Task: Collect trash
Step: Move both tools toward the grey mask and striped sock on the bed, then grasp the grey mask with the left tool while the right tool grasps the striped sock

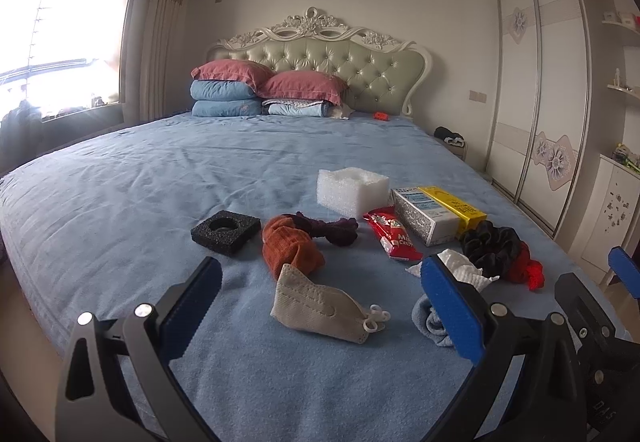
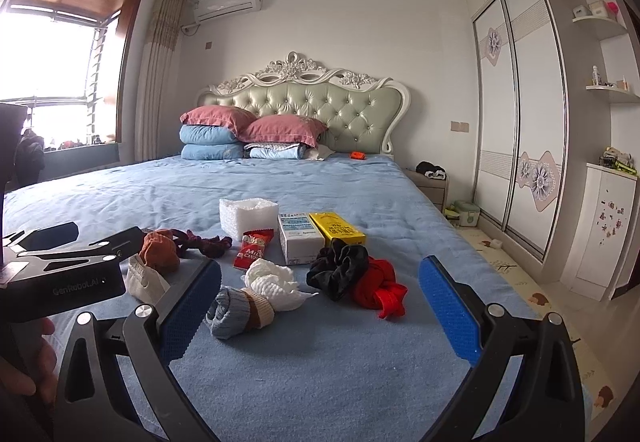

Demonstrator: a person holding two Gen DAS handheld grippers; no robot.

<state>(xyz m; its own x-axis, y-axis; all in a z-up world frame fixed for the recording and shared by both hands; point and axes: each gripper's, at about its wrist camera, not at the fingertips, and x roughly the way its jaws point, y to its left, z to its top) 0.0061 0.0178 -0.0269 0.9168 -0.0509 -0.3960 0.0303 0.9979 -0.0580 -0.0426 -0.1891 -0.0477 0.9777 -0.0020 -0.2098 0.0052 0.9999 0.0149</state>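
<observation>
Trash and clothing lie mixed on the blue bed (image 1: pixel 120 201). My left gripper (image 1: pixel 320 270) hovers open just above a beige face mask (image 1: pixel 316 306), with nothing between its fingers. My right gripper (image 2: pixel 320 268) is open too, low over a crumpled white tissue (image 2: pixel 272 282) and a black scrunchie (image 2: pixel 340 266). Farther back lie a red candy wrapper (image 2: pixel 254 248), a white foam block (image 2: pixel 246 215), a white-blue box (image 2: pixel 298 238) and a yellow box (image 2: pixel 336 230). A black foam square (image 1: pixel 226 230) sits to the left.
Among the trash are an orange sock (image 1: pixel 288 246), a maroon sock (image 1: pixel 332 230), a blue-grey sock roll (image 2: pixel 236 312) and a red cloth (image 2: pixel 380 290). Pillows (image 1: pixel 232 89) are stacked at the headboard. A wardrobe (image 2: pixel 512 121) stands on the right, beyond the bed's edge.
</observation>
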